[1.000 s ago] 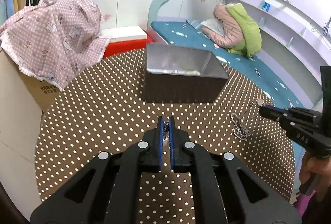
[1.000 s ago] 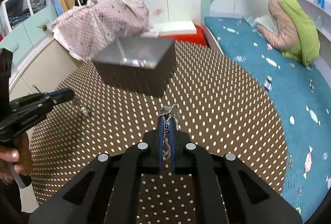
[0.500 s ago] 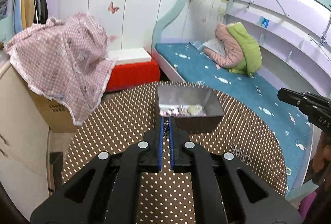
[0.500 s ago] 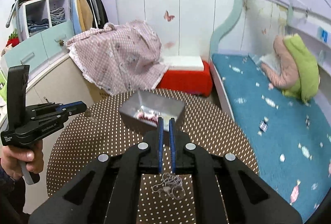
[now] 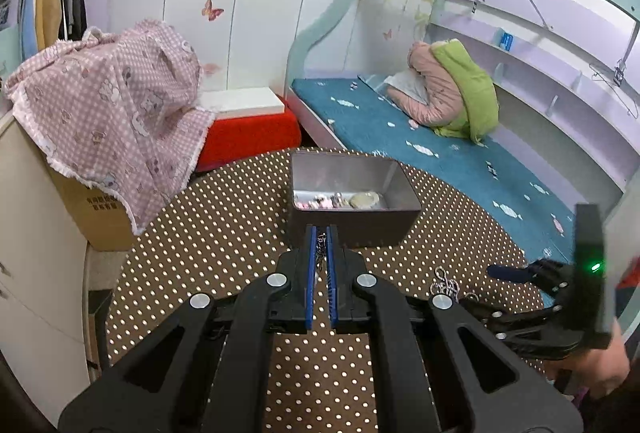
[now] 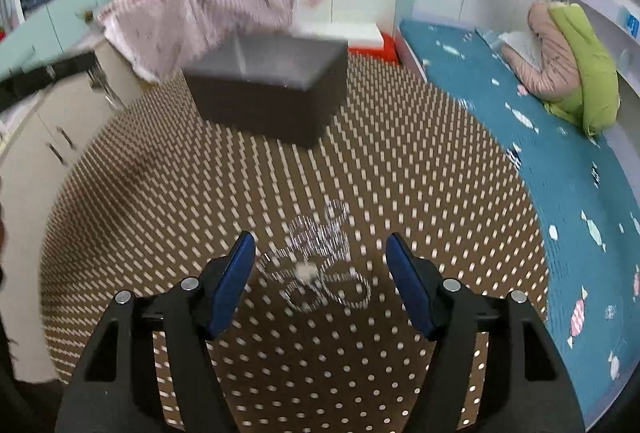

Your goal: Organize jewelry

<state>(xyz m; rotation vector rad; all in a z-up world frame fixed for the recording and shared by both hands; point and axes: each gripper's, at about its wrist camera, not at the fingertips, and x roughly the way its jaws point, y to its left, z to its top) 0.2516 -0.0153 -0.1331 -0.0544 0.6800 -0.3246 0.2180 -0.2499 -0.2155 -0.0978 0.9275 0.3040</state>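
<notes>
Brown white-dotted table (image 6: pixel 400 169), dark grey box (image 5: pixel 352 229), pink checked cloth (image 5: pixel 116 113), blue-padded tongs (image 6: pixel 320 273)

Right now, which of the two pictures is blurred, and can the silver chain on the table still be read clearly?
Right wrist view: motion blur, dots on the tablecloth stretched into streaks, chain smeared, links unreadable, box soft. Left wrist view: sharp; box contents and the chain piece in the left gripper crisp. Both show fisheye bending at the edges.

Open dotted tabletop (image 6: pixel 400 161) left free on every side of the dark box (image 6: pixel 272 101), only the coiled chain (image 6: pixel 320 261) lain across the near stretch — box top left uncovered, reachable from above.
</notes>
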